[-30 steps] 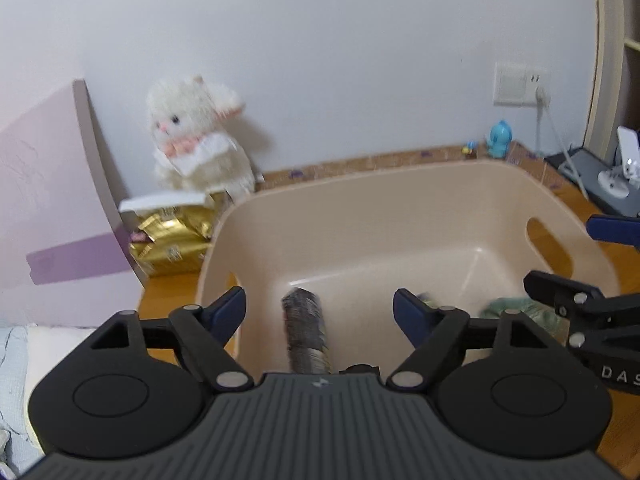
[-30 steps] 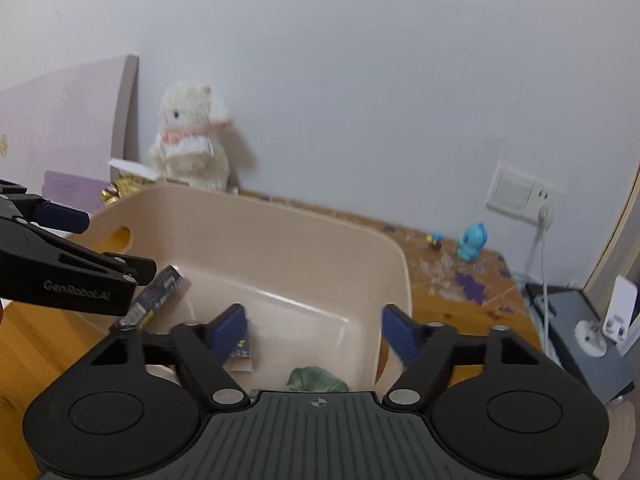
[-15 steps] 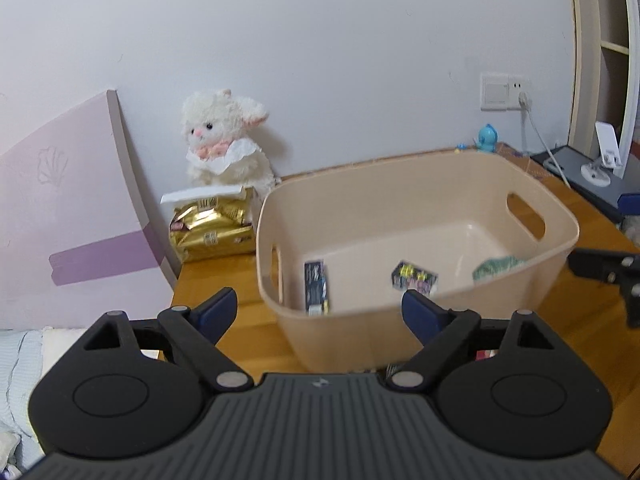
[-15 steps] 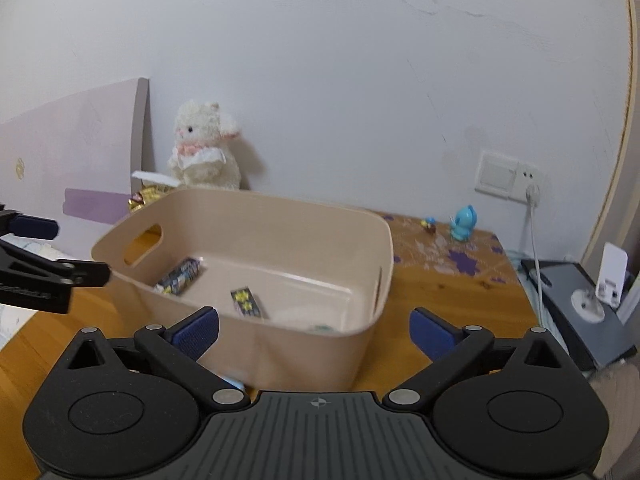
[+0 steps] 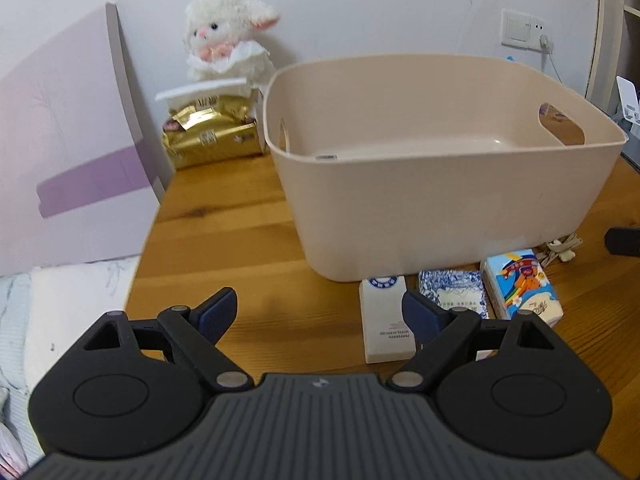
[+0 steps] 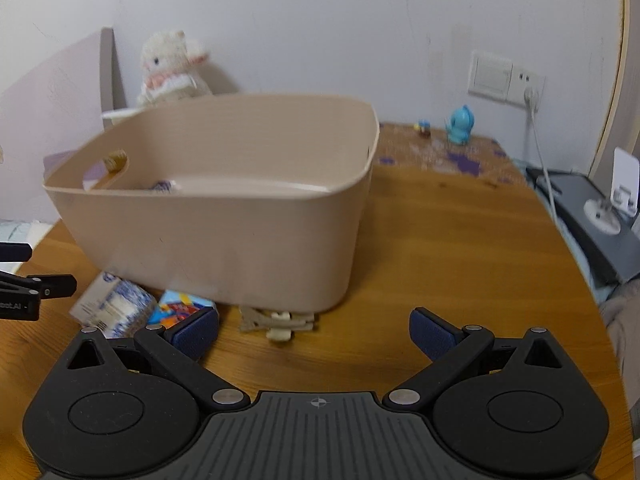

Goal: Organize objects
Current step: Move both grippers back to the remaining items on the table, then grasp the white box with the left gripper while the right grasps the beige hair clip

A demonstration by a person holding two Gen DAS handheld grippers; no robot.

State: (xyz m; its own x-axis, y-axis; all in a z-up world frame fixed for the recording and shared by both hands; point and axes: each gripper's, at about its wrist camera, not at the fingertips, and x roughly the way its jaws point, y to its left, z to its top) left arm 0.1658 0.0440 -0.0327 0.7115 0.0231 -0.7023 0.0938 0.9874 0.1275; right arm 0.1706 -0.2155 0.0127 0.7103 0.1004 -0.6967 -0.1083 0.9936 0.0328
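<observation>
A beige plastic basket (image 5: 440, 208) (image 6: 224, 232) stands on the wooden table. In front of it lie a white box (image 5: 385, 320), a blue-patterned packet (image 5: 452, 292) (image 6: 116, 304), a colourful tissue pack (image 5: 520, 286) (image 6: 182, 306) and a beige hair clip (image 5: 562, 246) (image 6: 276, 322). My left gripper (image 5: 320, 314) is open and empty, low over the table before the white box. My right gripper (image 6: 314, 330) is open and empty, just short of the hair clip. A small item (image 6: 162, 186) shows inside the basket.
A white plush lamb (image 5: 228, 40) sits on a gold package (image 5: 210, 136) at the back left, beside a pink board (image 5: 68, 152). A blue figurine (image 6: 460, 126), a wall socket with cable (image 6: 530, 94) and a dark device (image 6: 592, 208) are at the right.
Both grippers have pulled back from above the basket and dropped low to the table in front of it. The boxes and the clip before the basket have come into view.
</observation>
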